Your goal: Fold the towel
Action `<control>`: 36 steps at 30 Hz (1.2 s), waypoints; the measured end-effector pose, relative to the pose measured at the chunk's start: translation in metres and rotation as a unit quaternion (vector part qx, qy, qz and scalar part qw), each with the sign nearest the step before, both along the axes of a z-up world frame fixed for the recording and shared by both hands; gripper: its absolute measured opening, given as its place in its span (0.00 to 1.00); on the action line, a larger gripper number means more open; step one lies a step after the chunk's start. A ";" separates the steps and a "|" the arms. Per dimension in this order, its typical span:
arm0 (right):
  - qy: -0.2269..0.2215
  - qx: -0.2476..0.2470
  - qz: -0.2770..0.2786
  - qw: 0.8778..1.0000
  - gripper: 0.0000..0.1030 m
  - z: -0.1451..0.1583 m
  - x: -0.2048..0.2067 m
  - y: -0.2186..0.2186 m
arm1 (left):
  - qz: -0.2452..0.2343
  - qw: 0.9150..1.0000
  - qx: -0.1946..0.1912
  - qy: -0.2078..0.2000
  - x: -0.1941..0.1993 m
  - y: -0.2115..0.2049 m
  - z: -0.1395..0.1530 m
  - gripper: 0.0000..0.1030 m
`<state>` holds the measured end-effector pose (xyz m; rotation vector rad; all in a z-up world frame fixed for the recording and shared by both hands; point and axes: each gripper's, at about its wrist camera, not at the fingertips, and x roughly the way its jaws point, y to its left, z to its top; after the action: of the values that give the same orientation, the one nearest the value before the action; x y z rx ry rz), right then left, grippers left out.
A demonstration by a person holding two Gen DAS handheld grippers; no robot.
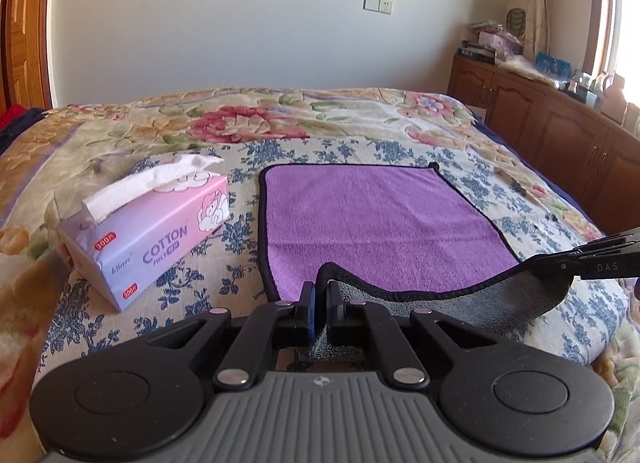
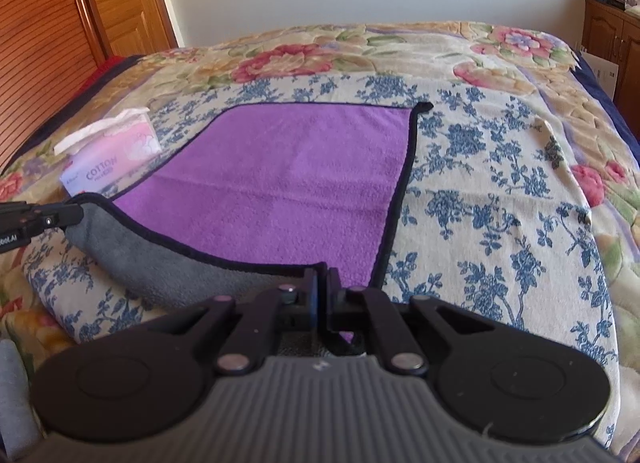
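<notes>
The bed [image 1: 120,151], covered by a floral spread, fills both views and is cut off at every frame edge; its near edge is hidden behind the gripper bodies. The towel [image 1: 376,215], purple on top with a grey underside and dark binding, lies flat at the centre of the bed, its far edge toward 12 o'clock; only the near edge is raised, turning the grey side up. The tissue box [image 1: 160,239], at 9 o'clock of the towel and just beside it, reads "COTTON", "PIECE" and "300" (the smaller script brand is illegible). The left gripper [image 1: 320,303] has its jaws drawn nearly together on the towel's near left corner, the cloth pinched between the pads. The right gripper [image 2: 323,299] is likewise closed down on the near right corner, the binding passing between its fingers. Each gripper enters the other's view at the frame edge, showing partial lettering "DAS" and "bot.AI". Items on the cabinet [image 1: 560,119] at 2 o'clock are too small to identify.
</notes>
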<state>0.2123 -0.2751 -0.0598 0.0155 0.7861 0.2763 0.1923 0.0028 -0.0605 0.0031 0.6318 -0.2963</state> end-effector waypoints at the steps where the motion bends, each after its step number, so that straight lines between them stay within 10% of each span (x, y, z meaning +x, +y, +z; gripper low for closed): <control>1: -0.004 -0.001 0.001 1.000 0.04 0.001 -0.001 0.001 | 0.000 1.000 -0.001 -0.001 0.000 0.000 0.001 0.06; 36: -0.118 -0.044 0.049 0.991 0.04 0.031 0.021 0.018 | 0.002 0.999 -0.008 -0.042 0.034 -0.006 0.021 0.06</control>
<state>0.2335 -0.2571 -0.0289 -0.1379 0.5646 0.3299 0.2260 -0.0028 -0.0392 -0.0020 0.5463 -0.2954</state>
